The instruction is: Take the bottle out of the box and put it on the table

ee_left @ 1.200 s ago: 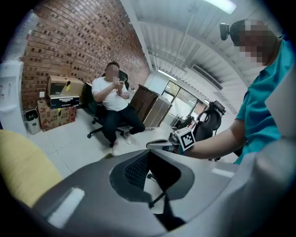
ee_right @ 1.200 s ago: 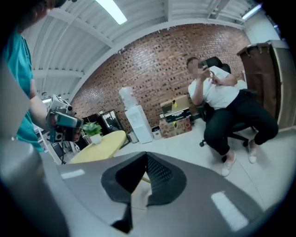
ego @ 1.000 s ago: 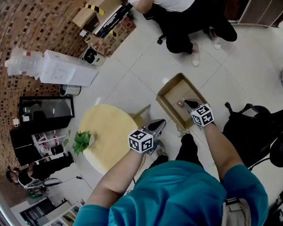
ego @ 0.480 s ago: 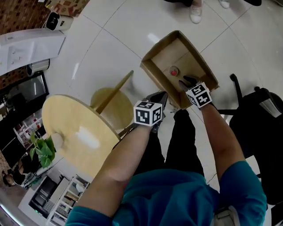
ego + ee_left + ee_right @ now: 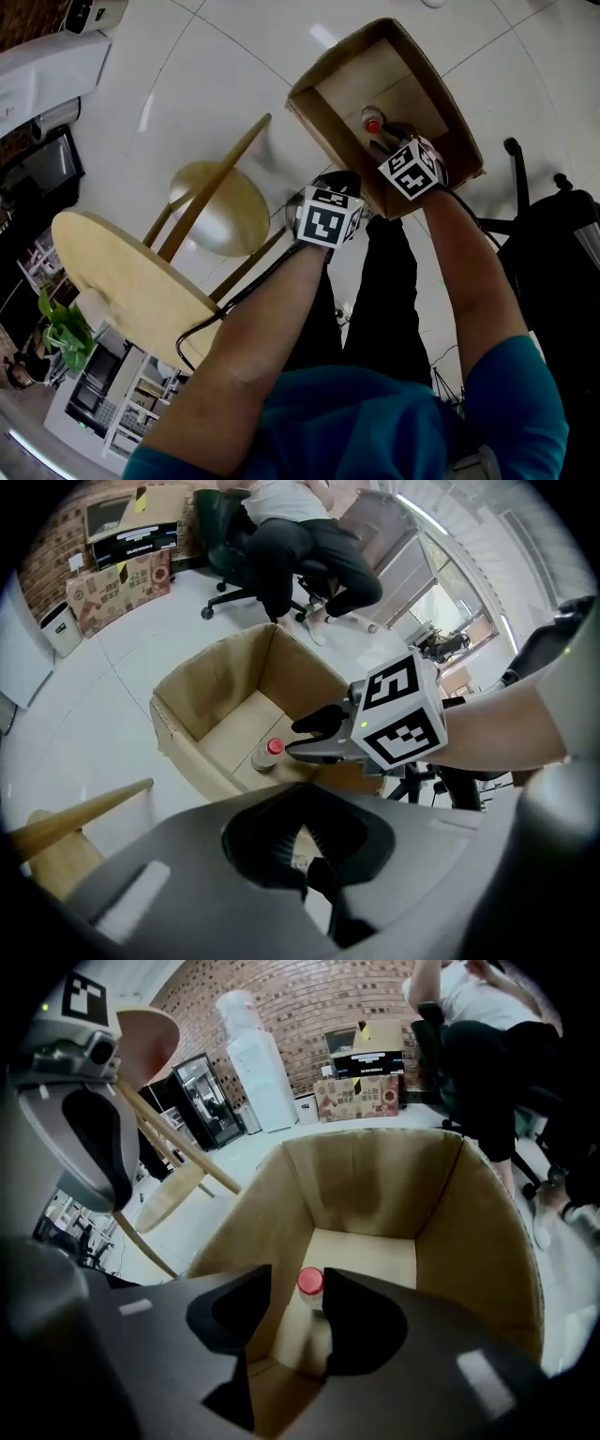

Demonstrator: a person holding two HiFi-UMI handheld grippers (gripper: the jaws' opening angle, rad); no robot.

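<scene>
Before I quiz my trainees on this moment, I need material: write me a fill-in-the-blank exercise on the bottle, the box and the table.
1. The bottle has a ____ cap.
2. The cardboard box holding it sits on the tiled ____.
3. In the head view, the round wooden table lies to the box's ____.
Missing words: red; floor; left.

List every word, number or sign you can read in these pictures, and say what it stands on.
No text can be read.
Cartons by the brick wall: print too blurred.
Marker cubes: square patterns only, no words.
Bottle: no legible label.
</scene>
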